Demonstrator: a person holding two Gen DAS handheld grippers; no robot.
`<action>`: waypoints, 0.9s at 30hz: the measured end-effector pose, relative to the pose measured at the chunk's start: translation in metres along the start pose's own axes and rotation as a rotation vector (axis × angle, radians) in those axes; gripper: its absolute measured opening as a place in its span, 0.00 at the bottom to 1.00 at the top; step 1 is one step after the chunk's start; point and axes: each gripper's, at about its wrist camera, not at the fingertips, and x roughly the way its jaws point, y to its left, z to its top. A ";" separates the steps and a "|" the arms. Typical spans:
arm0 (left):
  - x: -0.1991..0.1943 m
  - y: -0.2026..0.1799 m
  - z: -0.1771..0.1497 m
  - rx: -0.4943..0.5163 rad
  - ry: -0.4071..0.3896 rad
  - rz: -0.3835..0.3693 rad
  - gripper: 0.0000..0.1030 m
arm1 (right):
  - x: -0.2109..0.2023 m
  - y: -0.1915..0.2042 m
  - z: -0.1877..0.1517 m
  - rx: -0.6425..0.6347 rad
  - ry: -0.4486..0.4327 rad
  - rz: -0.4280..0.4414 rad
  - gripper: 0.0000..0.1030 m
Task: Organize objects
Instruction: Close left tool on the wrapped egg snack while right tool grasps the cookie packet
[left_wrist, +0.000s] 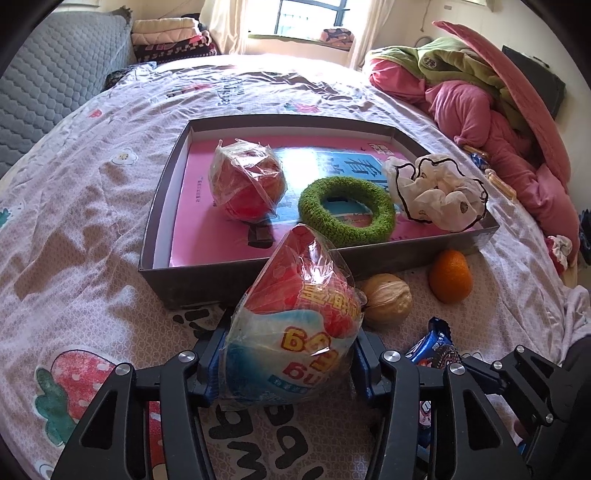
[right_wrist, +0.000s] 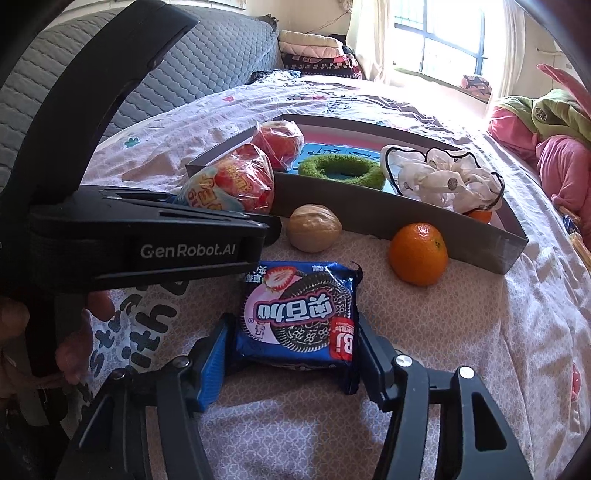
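My left gripper (left_wrist: 288, 363) is shut on a plastic-wrapped red and blue snack ball (left_wrist: 295, 325) and holds it just before the near wall of a shallow grey box (left_wrist: 207, 275). The ball also shows in the right wrist view (right_wrist: 229, 184). In the box lie a second wrapped ball (left_wrist: 245, 181), a green fuzzy ring (left_wrist: 345, 208) and a white scrunchie (left_wrist: 436, 190). My right gripper (right_wrist: 291, 354) is shut on a blue cookie packet (right_wrist: 299, 314) resting on the bed. A walnut (right_wrist: 314, 228) and an orange (right_wrist: 419, 253) lie on the bed in front of the box.
The bed sheet (left_wrist: 81, 206) is pink with printed patterns. Pink and green bedding (left_wrist: 480, 96) is piled at the right. A grey quilted cover (left_wrist: 55, 74) stands at the left. The left gripper's body (right_wrist: 147, 236) fills the left of the right wrist view.
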 end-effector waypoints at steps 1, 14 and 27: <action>0.000 0.000 0.000 -0.001 -0.001 -0.001 0.54 | 0.000 -0.001 0.000 0.004 -0.001 0.003 0.57; -0.014 -0.006 -0.002 0.009 -0.039 -0.009 0.54 | -0.006 -0.007 -0.002 -0.008 -0.025 0.023 0.51; -0.029 -0.009 -0.008 0.044 -0.091 0.048 0.54 | -0.014 -0.011 -0.002 -0.010 -0.044 0.023 0.51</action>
